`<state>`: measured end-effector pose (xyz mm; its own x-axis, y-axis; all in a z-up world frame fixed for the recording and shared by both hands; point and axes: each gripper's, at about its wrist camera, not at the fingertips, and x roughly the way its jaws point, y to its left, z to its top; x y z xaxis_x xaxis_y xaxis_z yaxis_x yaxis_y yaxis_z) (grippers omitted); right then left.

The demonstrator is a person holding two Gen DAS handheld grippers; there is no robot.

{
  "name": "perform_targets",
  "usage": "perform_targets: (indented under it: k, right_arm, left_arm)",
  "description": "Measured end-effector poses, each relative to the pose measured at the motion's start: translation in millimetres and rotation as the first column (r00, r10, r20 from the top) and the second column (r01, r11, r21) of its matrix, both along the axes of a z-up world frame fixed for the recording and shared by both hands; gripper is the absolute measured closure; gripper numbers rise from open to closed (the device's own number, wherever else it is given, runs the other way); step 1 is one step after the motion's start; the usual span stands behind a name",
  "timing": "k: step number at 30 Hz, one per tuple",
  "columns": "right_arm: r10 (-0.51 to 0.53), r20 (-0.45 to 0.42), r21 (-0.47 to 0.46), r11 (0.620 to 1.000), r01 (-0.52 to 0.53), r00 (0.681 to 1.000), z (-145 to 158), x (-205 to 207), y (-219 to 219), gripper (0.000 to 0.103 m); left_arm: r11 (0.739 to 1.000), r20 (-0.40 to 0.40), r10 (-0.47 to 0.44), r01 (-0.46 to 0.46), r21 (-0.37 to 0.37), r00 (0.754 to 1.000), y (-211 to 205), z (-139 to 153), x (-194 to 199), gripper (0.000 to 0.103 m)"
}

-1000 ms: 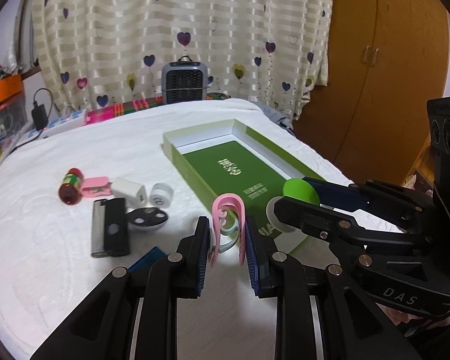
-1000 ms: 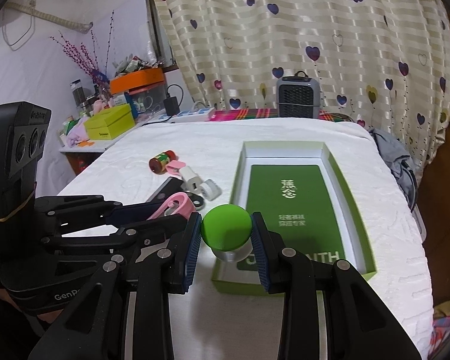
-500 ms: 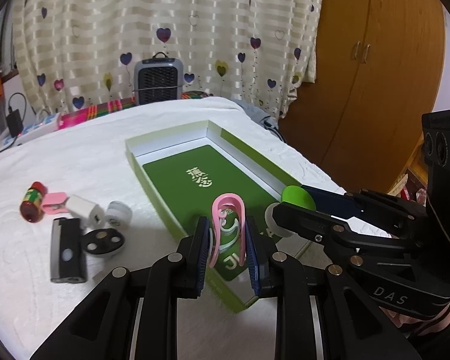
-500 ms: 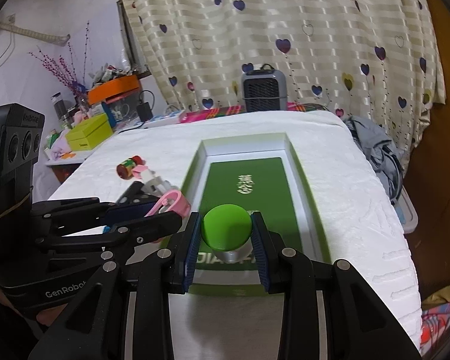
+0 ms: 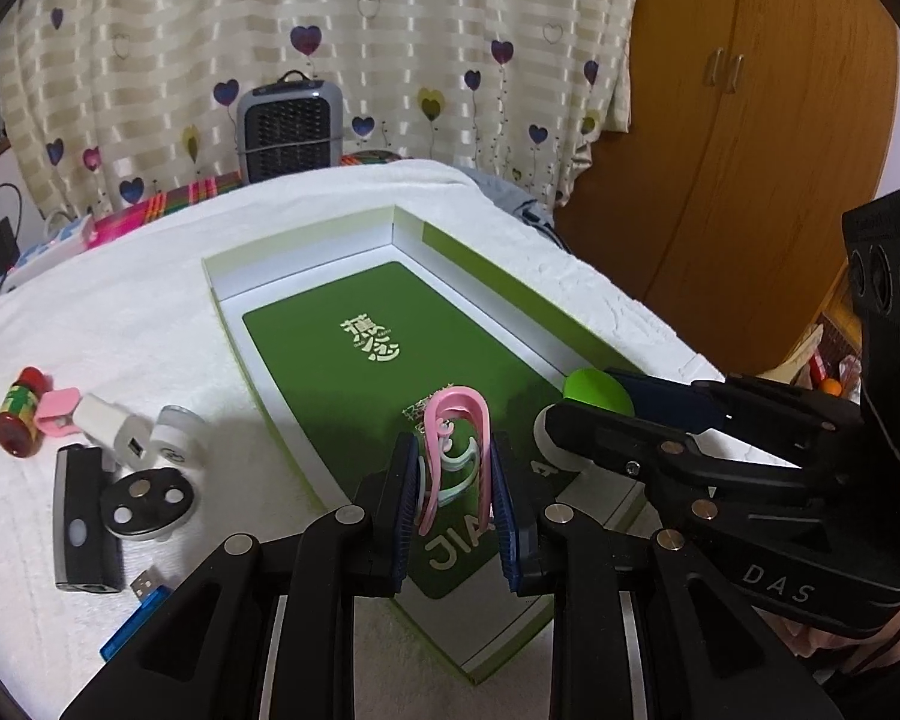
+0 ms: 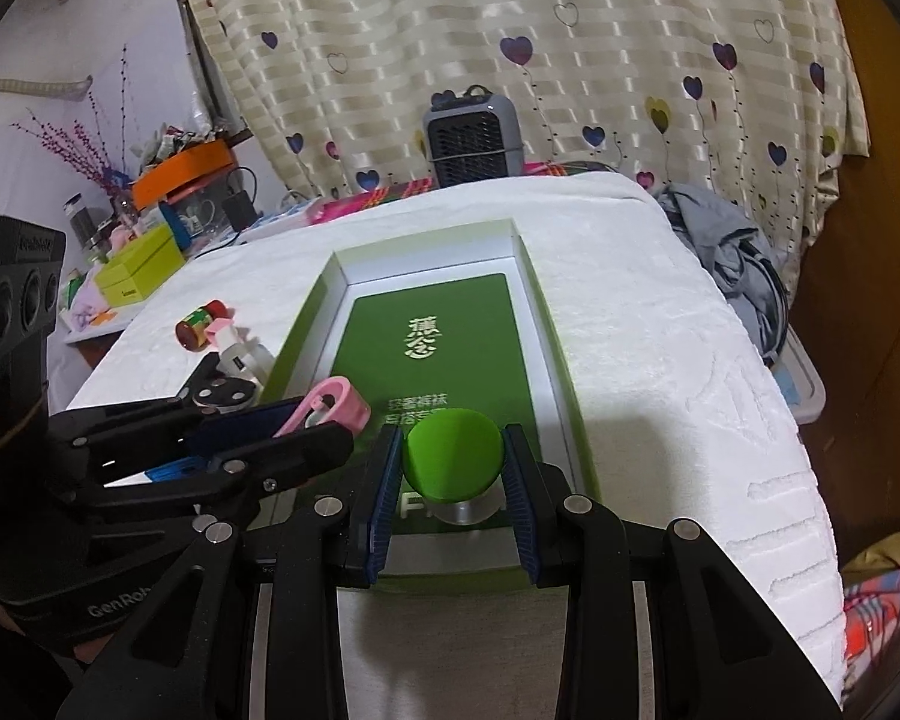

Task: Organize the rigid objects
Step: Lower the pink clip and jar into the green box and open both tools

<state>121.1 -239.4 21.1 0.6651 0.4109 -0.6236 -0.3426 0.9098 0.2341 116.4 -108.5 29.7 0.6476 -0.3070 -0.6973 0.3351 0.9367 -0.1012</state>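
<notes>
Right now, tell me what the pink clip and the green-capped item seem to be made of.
Pink clip: probably moulded plastic, judging by its smooth, glossy, even colour. Green-capped item: matte cap, likely plastic or rubber; the silvery base below looks like brushed metal.

Pink clip [image 5: 455, 444] and green-capped knob [image 6: 453, 461] above open green box [image 5: 306, 252]

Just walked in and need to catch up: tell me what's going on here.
A person holds a gripper in each hand over an open green box on a white-covered table. The left gripper is shut on a pink clip; the right gripper is shut on a green-capped object. Both are held above the box's near end, neither released. A red bottle, white charger and black device lie on the table beside the box.
</notes>
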Motion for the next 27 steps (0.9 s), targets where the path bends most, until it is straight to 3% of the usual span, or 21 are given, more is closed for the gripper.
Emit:
perform_targets:
  k: [12, 22, 27]
  right_arm:
    - [-0.014, -0.032, -0.019, 1.0, 0.013, 0.999, -5, 5, 0, 0.068]
    - [-0.033, 0.008, -0.017, 0.999, 0.033, 0.999, 2, -5, -5, 0.055]
    - [-0.032, 0.016, -0.026, 0.999, 0.032, 0.999, 5, -10, -4, 0.054]
  left_arm:
    - [1.0, -0.001, -0.005, 0.005, 0.005, 1.0, 0, -4, 3, 0.081]
    - [1.0, 0.023, -0.01, 0.011, -0.021, 1.0, 3, 3, -3, 0.074]
    - [1.0, 0.034, -0.016, 0.016, -0.023, 0.999, 4, 7, -8, 0.074]
